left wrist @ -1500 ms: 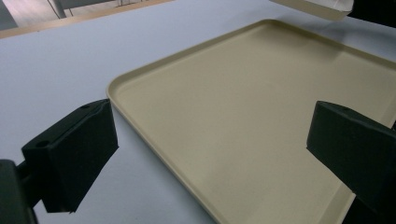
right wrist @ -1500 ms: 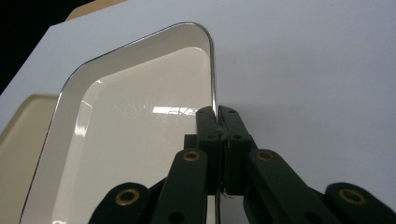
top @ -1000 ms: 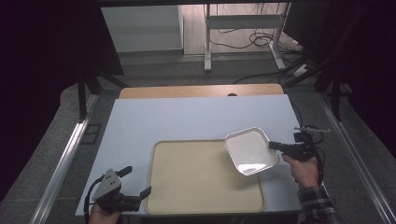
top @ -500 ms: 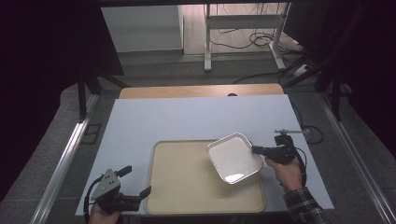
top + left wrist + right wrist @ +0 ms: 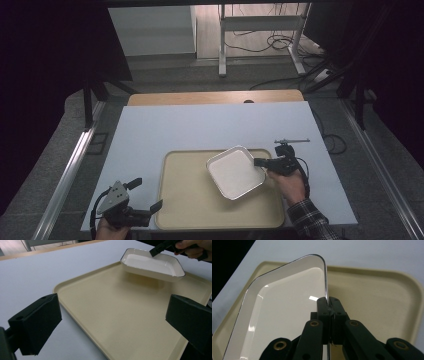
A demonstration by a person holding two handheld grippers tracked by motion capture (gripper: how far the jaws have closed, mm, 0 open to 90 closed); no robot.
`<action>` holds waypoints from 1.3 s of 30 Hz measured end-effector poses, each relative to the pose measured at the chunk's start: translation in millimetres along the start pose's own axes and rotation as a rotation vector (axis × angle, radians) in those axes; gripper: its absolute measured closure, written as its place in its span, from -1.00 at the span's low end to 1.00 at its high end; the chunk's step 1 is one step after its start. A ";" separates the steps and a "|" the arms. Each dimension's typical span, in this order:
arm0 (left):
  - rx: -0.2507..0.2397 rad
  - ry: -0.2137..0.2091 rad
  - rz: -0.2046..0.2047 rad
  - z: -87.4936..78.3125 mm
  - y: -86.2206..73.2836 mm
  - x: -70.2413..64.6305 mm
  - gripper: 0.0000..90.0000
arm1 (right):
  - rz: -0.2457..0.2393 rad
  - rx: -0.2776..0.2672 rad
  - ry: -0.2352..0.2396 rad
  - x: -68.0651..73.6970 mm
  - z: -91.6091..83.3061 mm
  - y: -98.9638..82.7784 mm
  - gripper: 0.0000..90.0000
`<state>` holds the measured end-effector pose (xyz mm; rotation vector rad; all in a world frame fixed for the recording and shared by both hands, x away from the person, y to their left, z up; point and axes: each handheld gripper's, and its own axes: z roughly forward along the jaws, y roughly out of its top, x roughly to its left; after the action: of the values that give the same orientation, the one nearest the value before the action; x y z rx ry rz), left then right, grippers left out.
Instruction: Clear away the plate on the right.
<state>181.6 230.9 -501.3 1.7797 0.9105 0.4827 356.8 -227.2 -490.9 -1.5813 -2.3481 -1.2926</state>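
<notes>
A white square dish (image 5: 235, 172) hangs tilted above the right part of a beige tray (image 5: 190, 200). My right gripper (image 5: 261, 162) is shut on the dish's right rim. In the right gripper view the two jaws pinch the thin rim of the dish (image 5: 279, 315) over the tray (image 5: 372, 292). My left gripper (image 5: 149, 195) stands open at the tray's front left corner with nothing between its jaws. The left gripper view looks across the tray (image 5: 120, 315) to the lifted dish (image 5: 152, 263) and the right gripper (image 5: 157, 250) gripping its far edge.
The tray lies on a pale blue-white tabletop (image 5: 200, 125) with a wooden strip (image 5: 215, 97) along the far edge. Metal rails (image 5: 70, 165) run beside the table. Table legs and cables (image 5: 260, 40) stand on the floor beyond.
The right gripper has carried the dish leftward and a little down, from past the tray's right edge to above the tray. The left gripper has stayed where it was.
</notes>
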 end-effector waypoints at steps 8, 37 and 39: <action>0.002 -0.001 0.002 0.2 0.0 -0.3 -1.00 | -0.003 0.018 -0.030 3.3 20.2 0.5 0.97; 0.008 0.002 0.011 0.8 0.4 -1.1 -1.00 | -0.217 0.038 -0.030 13.0 -5.2 -11.2 0.27; 0.008 0.002 0.010 0.8 0.4 -1.1 -1.00 | -0.236 0.036 -0.013 15.9 -8.0 -11.9 0.20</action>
<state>181.6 229.6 -501.2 1.7920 0.9067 0.4885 336.7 -222.0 -485.9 -1.3395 -2.6151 -1.2728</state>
